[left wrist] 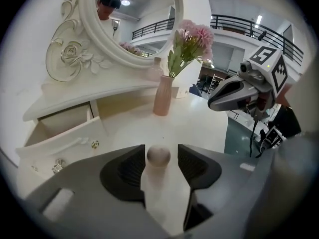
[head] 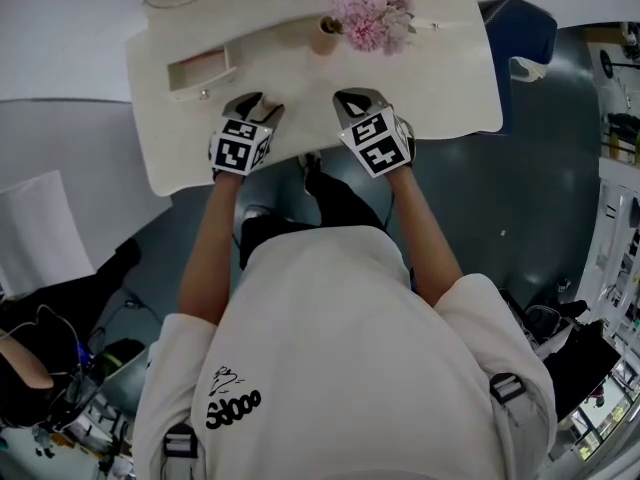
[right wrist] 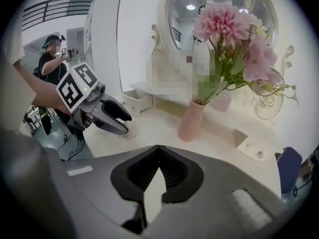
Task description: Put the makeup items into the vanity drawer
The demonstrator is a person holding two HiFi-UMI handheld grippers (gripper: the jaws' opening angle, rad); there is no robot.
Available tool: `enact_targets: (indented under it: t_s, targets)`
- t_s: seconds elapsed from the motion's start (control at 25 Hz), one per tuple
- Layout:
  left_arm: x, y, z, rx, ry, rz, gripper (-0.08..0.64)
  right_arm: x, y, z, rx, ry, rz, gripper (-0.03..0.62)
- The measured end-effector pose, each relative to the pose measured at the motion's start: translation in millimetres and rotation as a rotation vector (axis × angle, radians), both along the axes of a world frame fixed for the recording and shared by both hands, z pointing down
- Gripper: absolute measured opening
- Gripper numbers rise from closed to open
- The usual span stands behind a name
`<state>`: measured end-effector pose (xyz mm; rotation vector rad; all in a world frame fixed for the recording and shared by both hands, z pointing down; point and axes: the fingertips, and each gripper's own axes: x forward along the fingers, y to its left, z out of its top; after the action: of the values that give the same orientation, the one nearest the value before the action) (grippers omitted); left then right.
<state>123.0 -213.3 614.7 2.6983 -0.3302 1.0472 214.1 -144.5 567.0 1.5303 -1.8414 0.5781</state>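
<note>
The left tongs [head: 258, 108] stand spread. A small, pale beige, round-topped makeup item [left wrist: 158, 156] stands upright between them on the cream worktop [head: 440, 78], with a gap on each side. Just to their right, the right tongs [right wrist: 159, 151] are pressed together on nothing. At the far left, the cream vanity drawer [left wrist: 65, 123] is pulled open. A pink vase [left wrist: 163, 96] of pink flowers stands far, near the centre.

cream vanity table [head: 440, 78] with a curved top. pink vase [left wrist: 163, 96] holding pink flowers [left wrist: 192, 36] stands upright near the back middle. small beige round-topped makeup item [left wrist: 158, 156] stands upright on the top, nearer the front edge. left drawer [left wrist: 65, 128] pulled open.
</note>
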Motion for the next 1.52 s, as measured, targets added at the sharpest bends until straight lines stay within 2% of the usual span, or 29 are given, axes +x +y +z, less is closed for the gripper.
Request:
enact_targets:
  t_s: [0.2, 0.44, 0.68, 1.0, 1.32, 1.52]
  targets:
    - [1, -6, 9, 0.037, -0.017, -0.022, 0.163, 5, 6, -1, 0.000, -0.005, 0.030, 0.002]
    - [2, -7, 4, 0.023, -0.009, -0.021, 0.153, 4, 1, -4, 0.013, -0.007, 0.025, 0.002]
    - [-5, -22, -23, 0.033, 0.045, -0.078, 0.152, -6, -17, -14, 0.041, -0.015, -0.012, 0.003]
    - [-37, -57, -69, 0.104, 0.109, -0.232, 0.152, -50, -75, -17, 0.087, -0.108, -0.159, 0.003]
    - [-84, -97, -95, 0.125, 0.128, -0.404, 0.152, -85, -122, -20, 0.101, -0.143, -0.298, 0.003]
    - [-99, -121, -94, 0.104, 0.146, -0.487, 0.153, -96, -142, -23, 0.114, -0.170, -0.349, 0.003]
